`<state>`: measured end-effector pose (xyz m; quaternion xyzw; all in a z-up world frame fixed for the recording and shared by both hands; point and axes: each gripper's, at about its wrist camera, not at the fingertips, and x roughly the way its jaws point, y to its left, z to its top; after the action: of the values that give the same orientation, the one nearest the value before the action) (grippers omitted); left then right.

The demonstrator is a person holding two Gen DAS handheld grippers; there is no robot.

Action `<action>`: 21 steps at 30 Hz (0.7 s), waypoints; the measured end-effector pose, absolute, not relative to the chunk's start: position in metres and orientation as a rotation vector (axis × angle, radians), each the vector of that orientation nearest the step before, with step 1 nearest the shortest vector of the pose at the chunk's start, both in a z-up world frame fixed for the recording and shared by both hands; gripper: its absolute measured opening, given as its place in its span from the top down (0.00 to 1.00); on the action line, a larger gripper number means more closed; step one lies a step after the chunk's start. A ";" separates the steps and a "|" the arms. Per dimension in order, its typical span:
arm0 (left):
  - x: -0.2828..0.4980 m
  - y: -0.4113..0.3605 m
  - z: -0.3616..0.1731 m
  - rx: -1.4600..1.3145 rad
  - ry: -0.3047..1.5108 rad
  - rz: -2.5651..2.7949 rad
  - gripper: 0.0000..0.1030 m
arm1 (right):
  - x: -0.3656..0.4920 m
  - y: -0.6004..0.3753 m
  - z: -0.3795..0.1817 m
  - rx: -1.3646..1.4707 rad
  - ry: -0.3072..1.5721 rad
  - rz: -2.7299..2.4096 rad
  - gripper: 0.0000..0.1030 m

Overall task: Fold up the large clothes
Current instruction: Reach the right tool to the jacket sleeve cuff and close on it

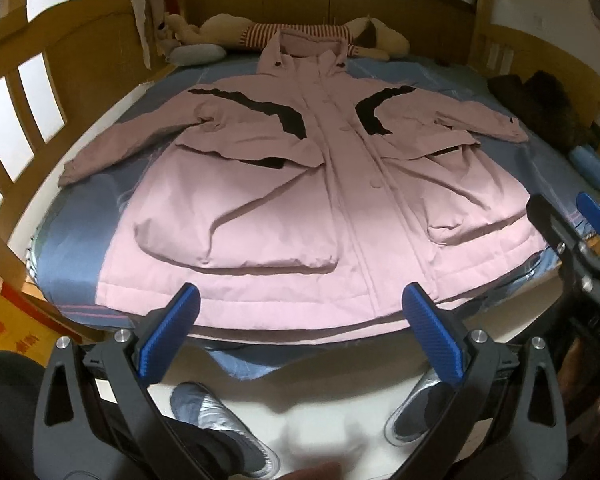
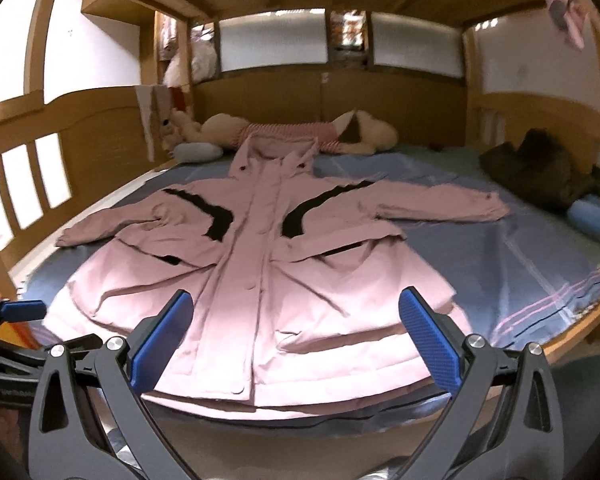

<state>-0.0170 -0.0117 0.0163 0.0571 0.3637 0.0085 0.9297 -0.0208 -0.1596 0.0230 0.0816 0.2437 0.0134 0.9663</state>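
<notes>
Hand-held grippers [image 1: 300, 336] wide; coat [image 1: 300, 184] lengthwise, hood far.

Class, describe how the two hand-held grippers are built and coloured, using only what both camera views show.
Each is the same design: the left hand-held gripper and right hand-held gripper have black plastic frames with triangular cut-outs, silver round bolts at the joints, and two long fingers faced with ribbed blue pads. No cables or sleeves show.

Wooden bunk-style bed frame [image 2: 92, 128] with slatted side rails and an overhead deck. Mattress under a blue-grey sheet [image 2: 512, 248] with pale stripes. Plush toy [image 2: 300, 132] and grey cushion [image 2: 198, 152] at the headboard. White walls [image 2: 96, 60]. Pale floor [image 1: 320, 400] at the foot.
</notes>
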 end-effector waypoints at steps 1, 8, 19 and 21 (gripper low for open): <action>-0.018 -0.012 0.020 0.113 0.737 -0.006 0.02 | -0.019 -0.163 0.024 0.178 0.503 0.034 0.01; 0.002 -0.003 0.044 0.064 0.735 -0.073 0.02 | 0.002 -0.220 0.049 0.347 0.541 -0.036 0.01; 0.109 -0.007 0.098 0.124 0.758 -0.042 0.04 | 0.076 -0.355 0.115 0.537 0.488 -0.183 0.01; 0.128 -0.006 0.100 0.124 0.752 -0.040 0.02 | 0.096 -0.382 0.115 0.612 0.489 -0.187 0.01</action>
<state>0.1279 -0.0062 0.0997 0.0606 0.3672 -0.0195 0.9280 0.0962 -0.3820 0.1150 0.2978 0.2380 -0.0908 0.9200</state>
